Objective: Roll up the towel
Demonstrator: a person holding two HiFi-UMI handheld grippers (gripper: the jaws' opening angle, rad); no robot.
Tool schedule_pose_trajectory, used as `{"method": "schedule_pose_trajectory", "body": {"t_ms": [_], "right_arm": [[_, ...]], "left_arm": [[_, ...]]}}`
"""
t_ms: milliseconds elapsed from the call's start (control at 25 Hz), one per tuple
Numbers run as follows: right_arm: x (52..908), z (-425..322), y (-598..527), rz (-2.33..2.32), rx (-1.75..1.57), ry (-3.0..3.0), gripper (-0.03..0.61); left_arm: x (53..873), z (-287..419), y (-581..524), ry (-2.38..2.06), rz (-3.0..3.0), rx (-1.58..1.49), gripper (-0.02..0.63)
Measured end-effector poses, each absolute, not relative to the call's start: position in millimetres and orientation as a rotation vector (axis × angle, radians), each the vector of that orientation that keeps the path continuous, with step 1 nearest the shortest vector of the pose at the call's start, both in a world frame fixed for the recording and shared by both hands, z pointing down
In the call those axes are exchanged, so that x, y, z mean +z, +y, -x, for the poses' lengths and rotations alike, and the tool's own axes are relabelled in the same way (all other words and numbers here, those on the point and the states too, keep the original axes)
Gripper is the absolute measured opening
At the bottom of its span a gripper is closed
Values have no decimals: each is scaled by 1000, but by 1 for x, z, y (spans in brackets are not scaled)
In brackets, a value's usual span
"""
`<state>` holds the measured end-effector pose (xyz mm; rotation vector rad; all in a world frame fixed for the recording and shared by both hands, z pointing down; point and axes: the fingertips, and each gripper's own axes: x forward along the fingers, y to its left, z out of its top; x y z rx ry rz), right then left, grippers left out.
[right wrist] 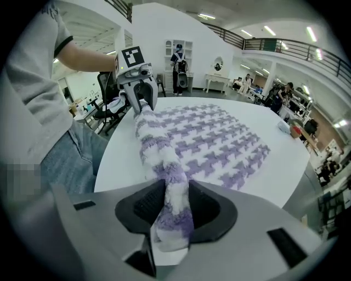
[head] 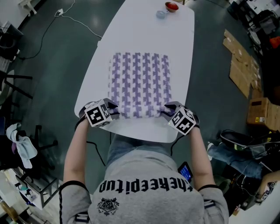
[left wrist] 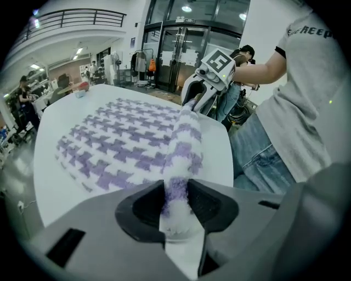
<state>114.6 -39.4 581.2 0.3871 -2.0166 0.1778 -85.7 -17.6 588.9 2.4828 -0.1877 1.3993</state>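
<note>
A white towel with a purple houndstooth pattern [head: 140, 83] lies flat on the white oval table [head: 148, 30]. Its near edge is rolled into a thin tube along the table's front. My left gripper [head: 113, 111] is shut on the tube's left end, and my right gripper [head: 167, 112] is shut on its right end. In the left gripper view the rolled end [left wrist: 176, 192] sits between the pads of the left gripper [left wrist: 175, 202], with the right gripper [left wrist: 198, 101] at the far end. In the right gripper view the roll [right wrist: 164, 164] runs from the right gripper [right wrist: 171, 207] to the left gripper [right wrist: 140, 101].
A red bowl [head: 172, 6] and a small blue-grey object [head: 161, 14] sit at the table's far end. Flattened cardboard [head: 239, 65] and boxes [head: 262, 111] lie on the floor to the right. A cable [head: 65, 19] runs on the floor at the left.
</note>
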Motion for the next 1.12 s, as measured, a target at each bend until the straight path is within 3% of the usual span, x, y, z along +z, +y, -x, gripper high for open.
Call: {"method": "schedule_pose_trajectory", "body": {"t_ms": [840,1120], "right_arm": [[587,-108,-69,-470,99,-1987,121],[540,-115,-67,-608,-10,-2062,121]], "left_arm": [[602,89,-44,-254,-2509,1470,122],[546,85,-47,-524,-2710,1418,141]]}}
